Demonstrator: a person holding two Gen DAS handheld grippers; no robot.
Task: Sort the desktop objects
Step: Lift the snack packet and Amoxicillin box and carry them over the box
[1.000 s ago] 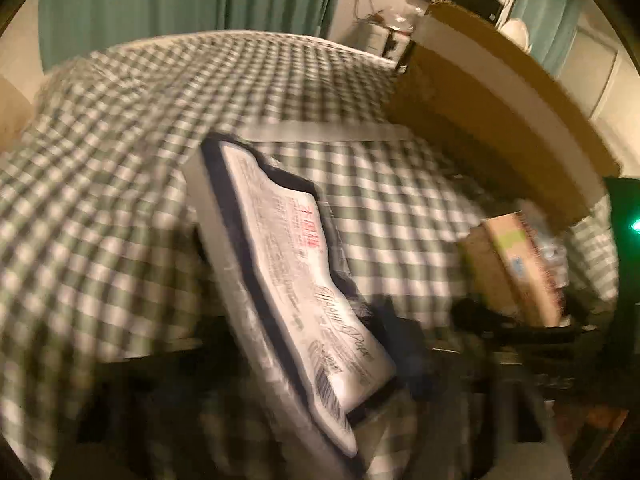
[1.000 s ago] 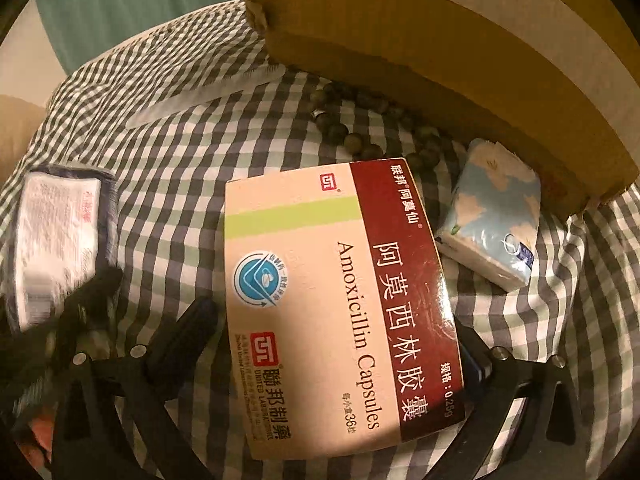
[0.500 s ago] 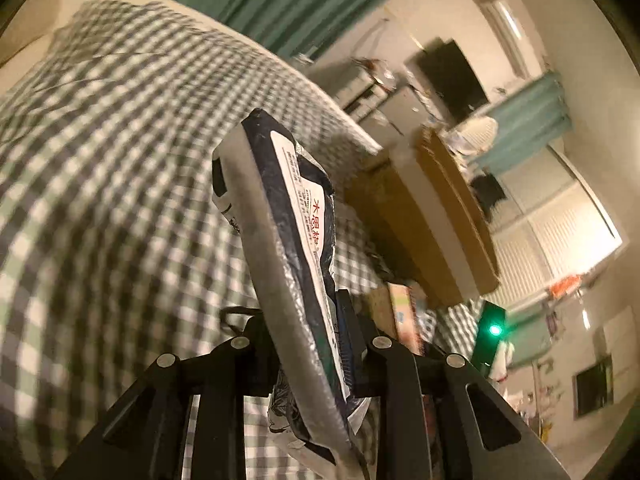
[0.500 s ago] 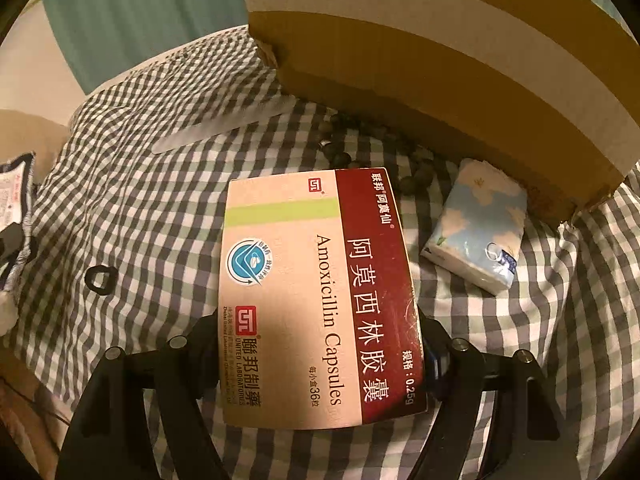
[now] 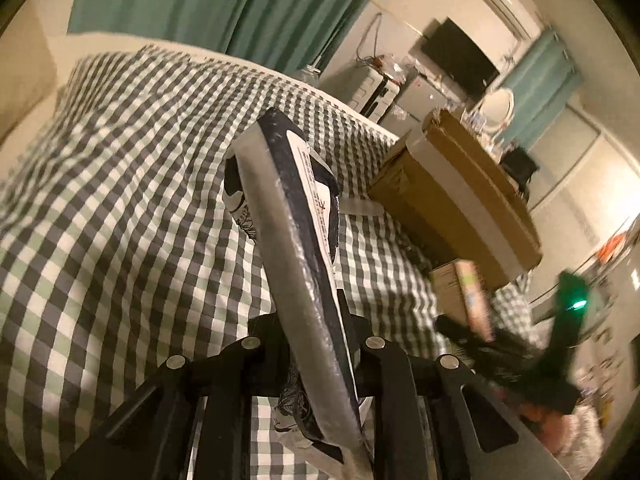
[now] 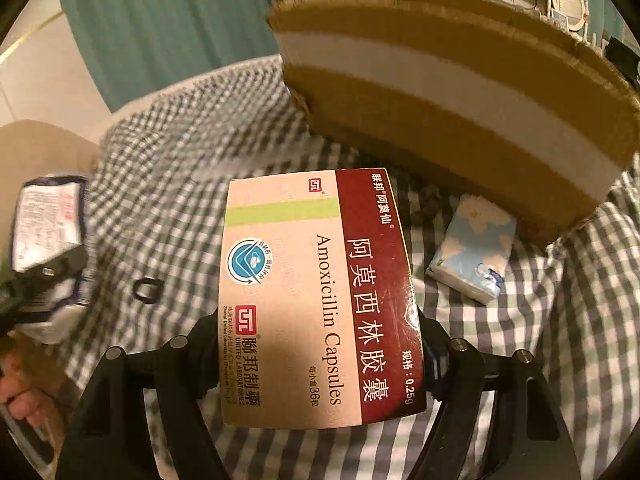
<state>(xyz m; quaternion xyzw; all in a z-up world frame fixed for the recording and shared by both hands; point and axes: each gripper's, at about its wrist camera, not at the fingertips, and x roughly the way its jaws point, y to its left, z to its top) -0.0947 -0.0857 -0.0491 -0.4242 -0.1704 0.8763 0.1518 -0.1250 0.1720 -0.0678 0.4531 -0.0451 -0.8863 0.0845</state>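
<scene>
My left gripper [image 5: 316,328] is shut on a flat dark-blue and white packet [image 5: 296,240], held edge-up above the checked cloth [image 5: 120,200]. The packet also shows in the right wrist view [image 6: 44,224], at the far left. My right gripper [image 6: 320,344] is shut on a beige and dark-red Amoxicillin capsule box [image 6: 316,300], lifted off the cloth. The capsule box shows in the left wrist view [image 5: 464,292], at the right, in the other gripper. A cardboard box [image 6: 460,92] with a white band stands behind.
A blue and white tissue pack [image 6: 472,252] lies on the cloth beside the cardboard box [image 5: 460,200]. A small black ring [image 6: 146,290] lies on the cloth at left. A white strip [image 5: 360,208] lies by the box. Green curtains hang behind.
Both grippers have risen from the cloth with their loads. The left one has turned the packet from flat to edge-up. The right one now looks toward the upper part of the cardboard box.
</scene>
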